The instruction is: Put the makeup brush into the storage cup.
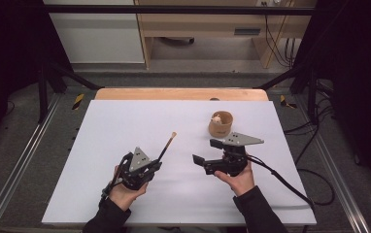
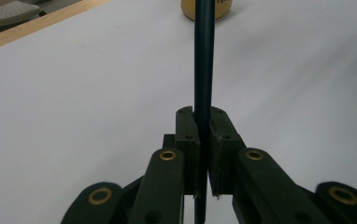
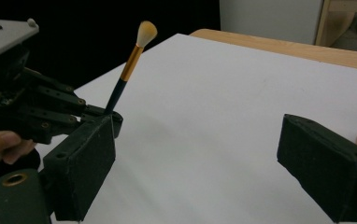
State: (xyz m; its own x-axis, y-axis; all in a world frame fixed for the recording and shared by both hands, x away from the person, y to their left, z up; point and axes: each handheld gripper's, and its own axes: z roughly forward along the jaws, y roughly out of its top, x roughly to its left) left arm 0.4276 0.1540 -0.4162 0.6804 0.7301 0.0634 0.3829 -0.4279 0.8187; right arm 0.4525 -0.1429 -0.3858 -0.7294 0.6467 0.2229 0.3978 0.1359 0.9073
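Observation:
A makeup brush (image 1: 166, 145) with a dark handle, gold ferrule and pale bristles points up and away over the white table. My left gripper (image 1: 157, 165) is shut on its handle (image 2: 203, 70), which runs between the jaws in the left gripper view. From the right gripper view the brush (image 3: 131, 63) tilts up out of the left gripper (image 3: 103, 115). My right gripper (image 1: 205, 151) stands open with nothing between its wide-apart pads (image 3: 81, 163), to the right of the left one. A small wooden cup (image 1: 221, 124) holding something pale stands beyond the right gripper.
A white sheet (image 1: 125, 121) covers the table, with a wooden edge (image 1: 178, 93) at the far side. The cup (image 2: 208, 9) stands straight ahead of the brush handle in the left gripper view. A cable (image 1: 280, 179) trails right from the right gripper.

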